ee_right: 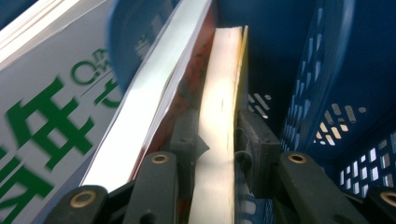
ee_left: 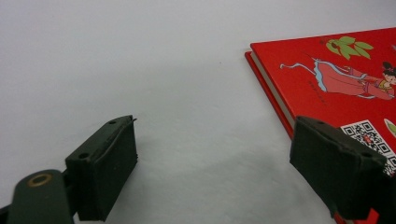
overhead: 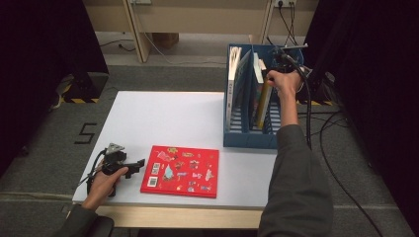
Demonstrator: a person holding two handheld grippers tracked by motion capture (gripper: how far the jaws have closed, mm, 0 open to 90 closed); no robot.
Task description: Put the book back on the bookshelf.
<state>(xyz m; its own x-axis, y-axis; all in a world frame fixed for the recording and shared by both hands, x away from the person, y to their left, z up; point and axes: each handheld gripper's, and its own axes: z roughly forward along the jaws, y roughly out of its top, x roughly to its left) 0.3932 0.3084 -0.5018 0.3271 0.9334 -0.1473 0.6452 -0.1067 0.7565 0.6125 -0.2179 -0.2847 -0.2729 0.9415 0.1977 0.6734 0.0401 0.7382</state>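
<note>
1. While it stands upright in the blue file rack (overhead: 237, 136), the yellow-edged book (ee_right: 219, 135) sits between the jaws of the right gripper (ee_right: 217, 140); its pale page edge runs up between the two pads, which lie close against its covers, though whether they press or have eased off I cannot tell.
2. Just beside the left jaw, a white-edged book with a dark red cover (ee_right: 154, 107) leans against the yellow-edged one.
3. Further out on that side stands a white book with green lettering (ee_right: 42, 130).
4. Beyond the right jaw is the rack's perforated blue wall.
5. From above, the right hand (overhead: 285, 81) reaches into the rack's right-hand compartment at the table's far right.
6. Well apart, the left gripper (ee_left: 212, 154) rests low over the white table (ee_left: 140, 60) with its jaws spread wide and nothing between them.
7. Under its right jaw lies the corner of a flat red picture book (ee_left: 336, 79), whose spine edge faces the gap.
</note>
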